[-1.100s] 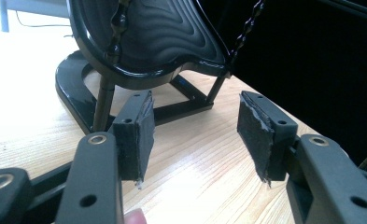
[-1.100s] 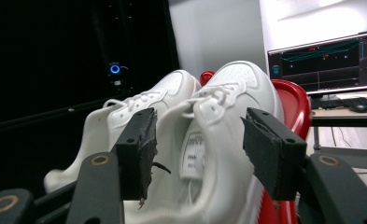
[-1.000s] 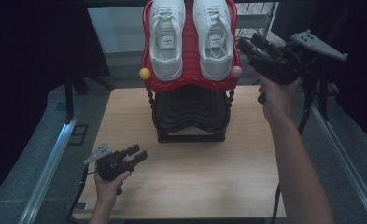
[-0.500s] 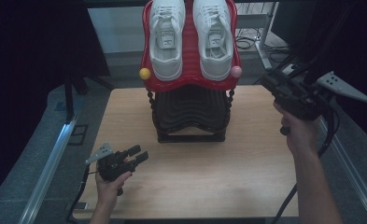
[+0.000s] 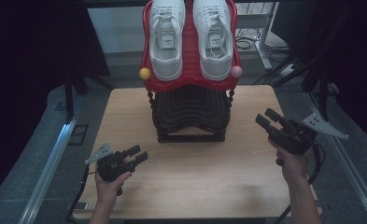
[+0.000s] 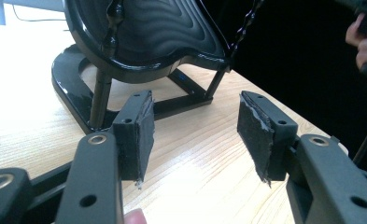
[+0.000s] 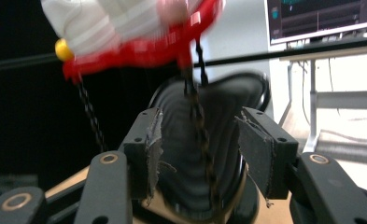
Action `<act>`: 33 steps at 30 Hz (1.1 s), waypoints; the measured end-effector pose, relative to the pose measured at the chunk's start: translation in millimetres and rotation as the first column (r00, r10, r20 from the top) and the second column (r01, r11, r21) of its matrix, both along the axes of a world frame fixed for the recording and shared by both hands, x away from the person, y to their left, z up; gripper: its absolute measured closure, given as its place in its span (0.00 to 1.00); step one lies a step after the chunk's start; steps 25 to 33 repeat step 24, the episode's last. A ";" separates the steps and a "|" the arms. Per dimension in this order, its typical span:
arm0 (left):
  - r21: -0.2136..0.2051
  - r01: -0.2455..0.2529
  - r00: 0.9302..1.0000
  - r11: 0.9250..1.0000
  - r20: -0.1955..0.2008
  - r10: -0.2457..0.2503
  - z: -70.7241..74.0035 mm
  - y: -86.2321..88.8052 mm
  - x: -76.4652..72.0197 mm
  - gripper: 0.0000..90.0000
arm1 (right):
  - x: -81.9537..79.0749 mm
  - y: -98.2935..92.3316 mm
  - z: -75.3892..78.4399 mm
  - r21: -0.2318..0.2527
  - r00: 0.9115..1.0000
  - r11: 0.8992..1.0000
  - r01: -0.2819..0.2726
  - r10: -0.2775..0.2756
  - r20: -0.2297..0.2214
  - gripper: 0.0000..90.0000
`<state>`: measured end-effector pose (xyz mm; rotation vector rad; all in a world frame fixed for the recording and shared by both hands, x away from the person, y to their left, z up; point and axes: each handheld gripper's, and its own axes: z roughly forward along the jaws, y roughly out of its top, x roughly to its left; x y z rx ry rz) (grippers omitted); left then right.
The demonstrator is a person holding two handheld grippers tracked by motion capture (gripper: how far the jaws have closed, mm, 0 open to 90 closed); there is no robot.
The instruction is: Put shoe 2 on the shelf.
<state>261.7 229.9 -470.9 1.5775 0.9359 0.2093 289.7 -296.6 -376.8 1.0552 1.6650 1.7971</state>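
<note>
Right gripper (image 5: 269, 118) lowered from beside the top shelf, where it stood 1 second ago, to table level at the right; jaws just narrowed slightly yet apart, nothing between the pads (image 7: 256, 156), as seen in the right gripper view. Left gripper (image 5: 137, 154) unchanged at front left, jaws wide and empty over bare wood.

Pair of white shoes (image 5: 190, 37) resting side by side on the red top shelf (image 5: 188, 83) of the rack, toes toward the person; black lower shelf (image 5: 190, 109) vacant beneath. Likely meaning: placement on the top shelf finished, both hands drawn back.

Table (image 5: 204, 177) open in front of the rack, with free room on both sides. Right gripper close to the right table edge; left gripper near the front left corner. Rack base (image 6: 74, 100) just ahead of the left jaws.
</note>
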 end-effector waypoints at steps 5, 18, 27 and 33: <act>-0.002 0.000 1.000 1.000 -0.001 0.000 -0.1 -0.2 0.2 0.52 | -8.0 -1.3 -32.0 -0.003 0.998 1.000 -0.024 0.023 -0.051 0.55; -0.003 -0.003 1.000 1.000 0.002 0.003 0.5 0.6 -0.1 0.52 | -12.5 3.3 -74.3 -0.001 0.990 0.998 -0.059 0.058 -0.131 0.55; 0.000 -0.004 1.000 1.000 0.002 0.004 0.6 1.0 0.1 0.52 | -13.6 3.1 -73.7 -0.004 0.990 0.998 -0.060 0.059 -0.126 0.55; 0.000 -0.004 1.000 1.000 0.002 0.004 0.6 1.0 0.1 0.52 | -13.6 3.1 -73.7 -0.004 0.990 0.998 -0.060 0.059 -0.126 0.55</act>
